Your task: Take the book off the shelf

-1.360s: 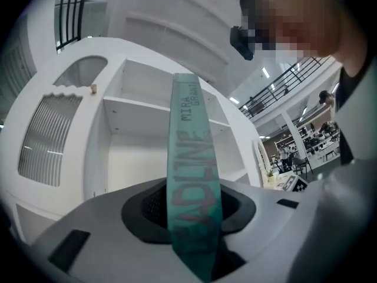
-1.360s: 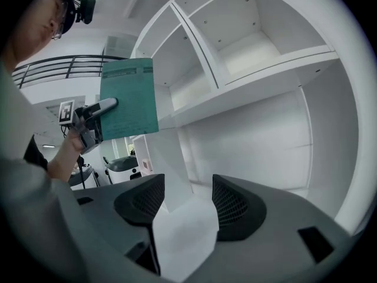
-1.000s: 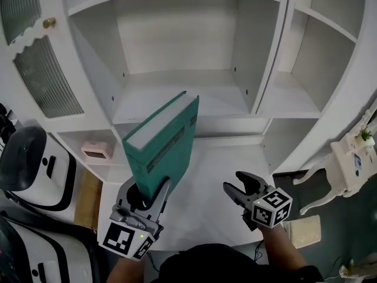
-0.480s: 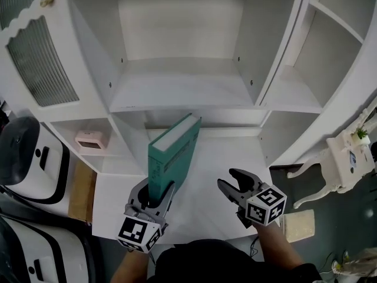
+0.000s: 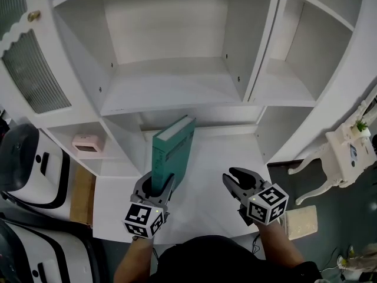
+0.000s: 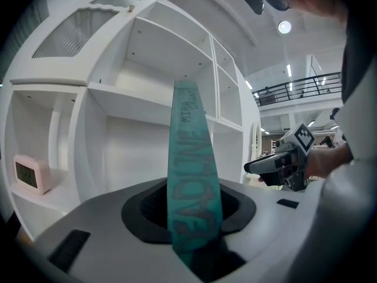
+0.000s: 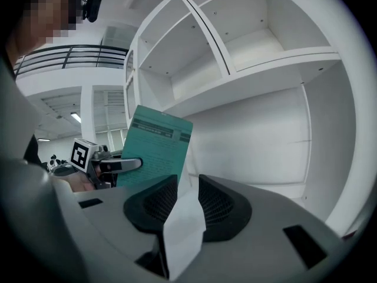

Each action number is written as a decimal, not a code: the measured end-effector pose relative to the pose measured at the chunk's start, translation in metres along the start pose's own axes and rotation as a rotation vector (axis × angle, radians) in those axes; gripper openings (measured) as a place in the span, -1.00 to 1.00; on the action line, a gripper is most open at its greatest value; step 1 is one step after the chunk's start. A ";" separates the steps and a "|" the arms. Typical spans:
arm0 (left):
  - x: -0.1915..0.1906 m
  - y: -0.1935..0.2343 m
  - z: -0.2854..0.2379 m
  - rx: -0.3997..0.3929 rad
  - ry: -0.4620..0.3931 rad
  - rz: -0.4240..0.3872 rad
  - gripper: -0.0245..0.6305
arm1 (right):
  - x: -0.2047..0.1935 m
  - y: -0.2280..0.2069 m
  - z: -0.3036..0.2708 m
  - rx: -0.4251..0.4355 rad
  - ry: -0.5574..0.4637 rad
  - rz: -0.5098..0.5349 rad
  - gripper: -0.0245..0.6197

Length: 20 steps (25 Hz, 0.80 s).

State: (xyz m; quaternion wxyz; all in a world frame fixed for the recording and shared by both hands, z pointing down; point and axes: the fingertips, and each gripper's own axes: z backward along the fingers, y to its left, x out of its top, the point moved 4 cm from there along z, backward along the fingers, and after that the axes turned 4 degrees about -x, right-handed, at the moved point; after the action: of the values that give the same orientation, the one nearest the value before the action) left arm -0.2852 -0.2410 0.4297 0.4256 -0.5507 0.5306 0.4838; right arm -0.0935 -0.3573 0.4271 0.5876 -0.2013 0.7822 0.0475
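Note:
A teal book (image 5: 172, 155) stands upright over the white counter (image 5: 221, 155), below the empty shelves. My left gripper (image 5: 154, 184) is shut on its lower end; in the left gripper view the spine (image 6: 191, 175) runs up from between the dark pads (image 6: 141, 211). My right gripper (image 5: 234, 177) hovers over the counter to the right of the book, apart from it. Its jaws are closing with nothing between them; only the white shelf shows through the narrow gap (image 7: 187, 208). The right gripper view shows the book's cover (image 7: 156, 152) and the left gripper (image 7: 112, 165).
The white shelf unit (image 5: 171, 87) fills the background with empty compartments. A pink clock (image 5: 86, 144) sits in a low cubby at left. White rounded machines (image 5: 23, 158) stand on the floor at left, and a small white side table (image 5: 347, 152) at right.
The book has come down and back from the shelf, from tilted to nearly upright over the counter. The right gripper's jaws have narrowed; it has stayed at about the same place.

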 end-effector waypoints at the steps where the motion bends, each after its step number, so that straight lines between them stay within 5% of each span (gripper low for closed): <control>1: -0.001 0.000 -0.004 0.000 0.007 0.001 -0.46 | 0.001 -0.001 0.002 -0.004 -0.008 0.004 -0.57; 6: 0.000 -0.002 -0.013 0.020 0.026 0.027 -0.46 | 0.007 -0.003 0.018 -0.012 -0.063 0.065 -0.87; 20: 0.011 -0.002 -0.030 0.056 0.082 0.054 -0.46 | 0.030 0.000 0.031 0.049 -0.167 0.124 -0.89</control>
State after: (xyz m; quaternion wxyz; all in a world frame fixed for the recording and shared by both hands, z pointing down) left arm -0.2811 -0.2722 0.4236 0.4055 -0.5434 0.5755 0.4573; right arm -0.0721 -0.3557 0.3894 0.6513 -0.1333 0.7426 0.0813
